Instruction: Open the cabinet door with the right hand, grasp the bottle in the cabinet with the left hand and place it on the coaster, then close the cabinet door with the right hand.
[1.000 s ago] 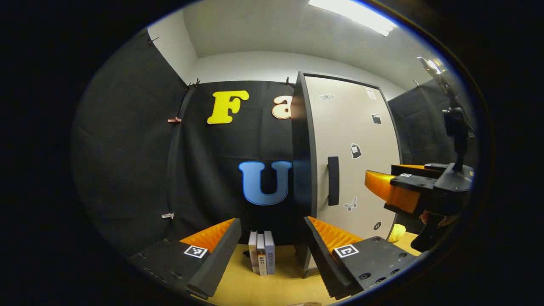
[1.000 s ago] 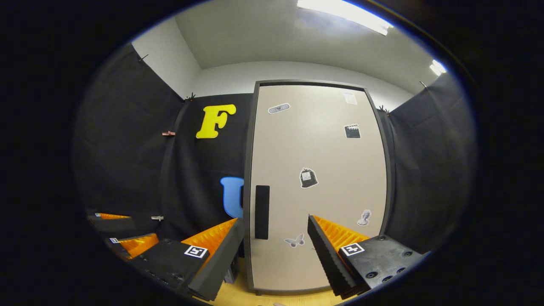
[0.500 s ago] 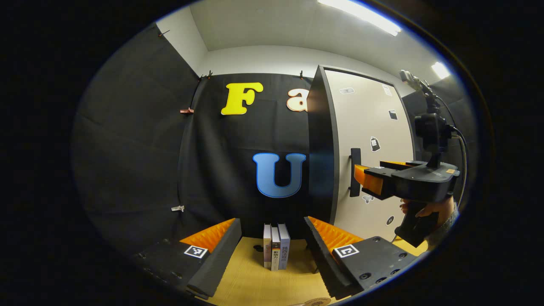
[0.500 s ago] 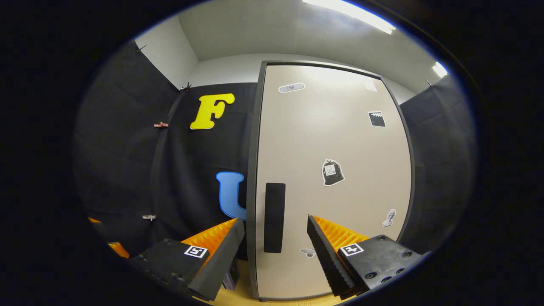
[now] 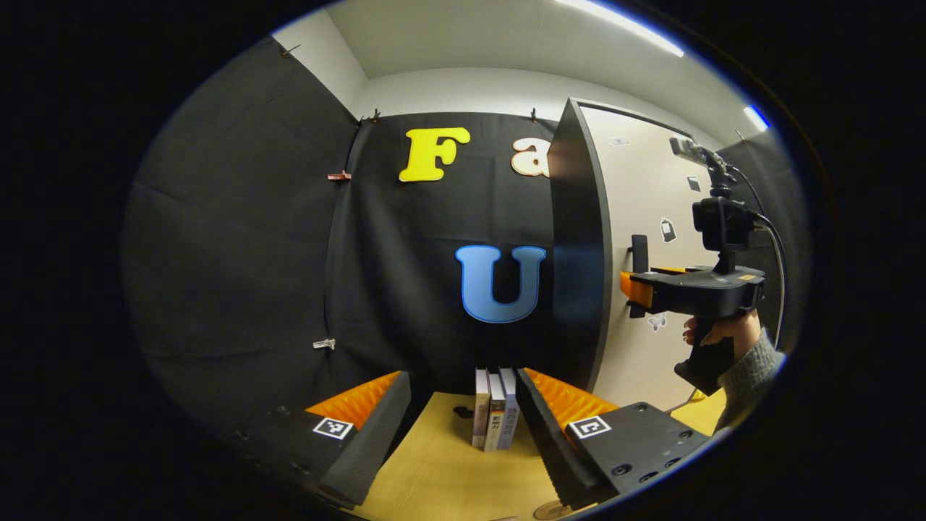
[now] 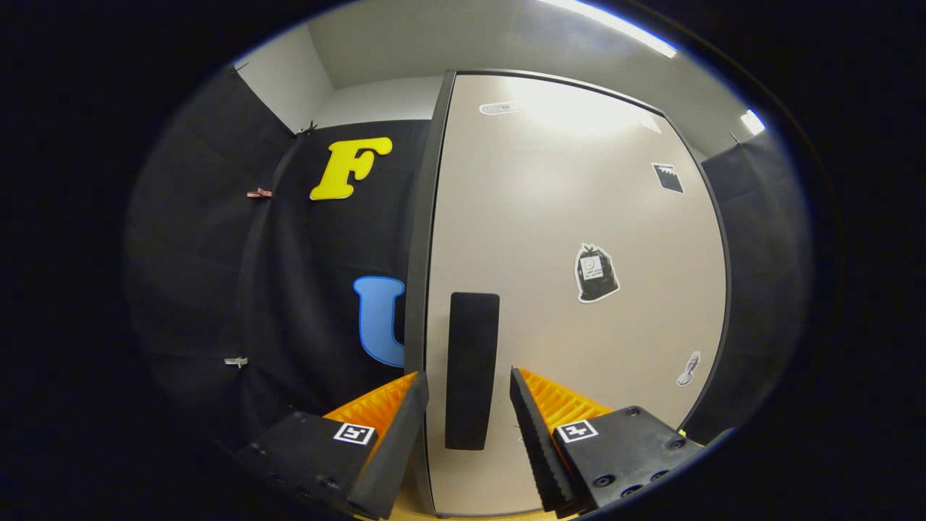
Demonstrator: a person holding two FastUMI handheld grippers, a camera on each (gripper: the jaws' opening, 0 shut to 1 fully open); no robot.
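The cabinet's beige door (image 6: pixel 579 217) is closed and hides what is inside. Its black vertical handle (image 6: pixel 472 369) stands between the fingers of my right gripper (image 6: pixel 469 427), which is open, with a small gap on each side of the handle. In the left gripper view the cabinet (image 5: pixel 579 253) stands at the right, and a hand (image 5: pixel 716 333) holds the right gripper (image 5: pixel 636 289) up against the handle (image 5: pixel 639 253). My left gripper (image 5: pixel 463 427) is open and empty, low over the wooden table (image 5: pixel 434 477). A round brown edge, maybe the coaster (image 5: pixel 553 511), peeks in at the bottom.
Three upright books (image 5: pixel 495 409) stand on the table just left of the cabinet's dark side, straight ahead of my left gripper. Black cloth walls close the booth behind and to the left. Stickers dot the door (image 6: pixel 597 271).
My right gripper has moved forward until its fingers flank the handle, and they have narrowed a little. The left gripper view has swung left, so the cabinet sits farther right.
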